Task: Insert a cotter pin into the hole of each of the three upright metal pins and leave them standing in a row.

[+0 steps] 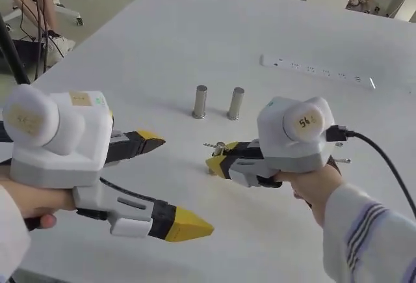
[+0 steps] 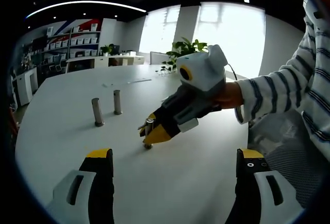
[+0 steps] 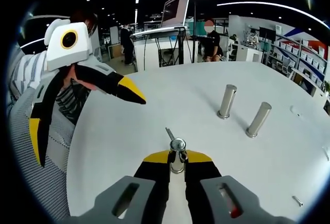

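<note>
Two bare metal pins (image 1: 200, 101) (image 1: 236, 103) stand upright side by side in mid-table, also in the left gripper view (image 2: 97, 112) (image 2: 117, 102) and the right gripper view (image 3: 227, 101) (image 3: 258, 119). A third metal pin (image 3: 178, 144) stands on the table nearer me, with my right gripper (image 3: 178, 158) (image 1: 216, 161) shut on its shaft. A thin cotter pin (image 3: 168, 132) sticks out sideways near its top. My left gripper (image 1: 170, 184) (image 2: 174, 154) hovers wide open and holds nothing, a short way left of the held pin (image 2: 148, 130).
A white power strip (image 1: 318, 71) lies at the far right of the white table (image 1: 162, 42). A loose cotter pin (image 1: 342, 161) rests on the table behind my right gripper. Other desks, chairs and people stand beyond the table edge.
</note>
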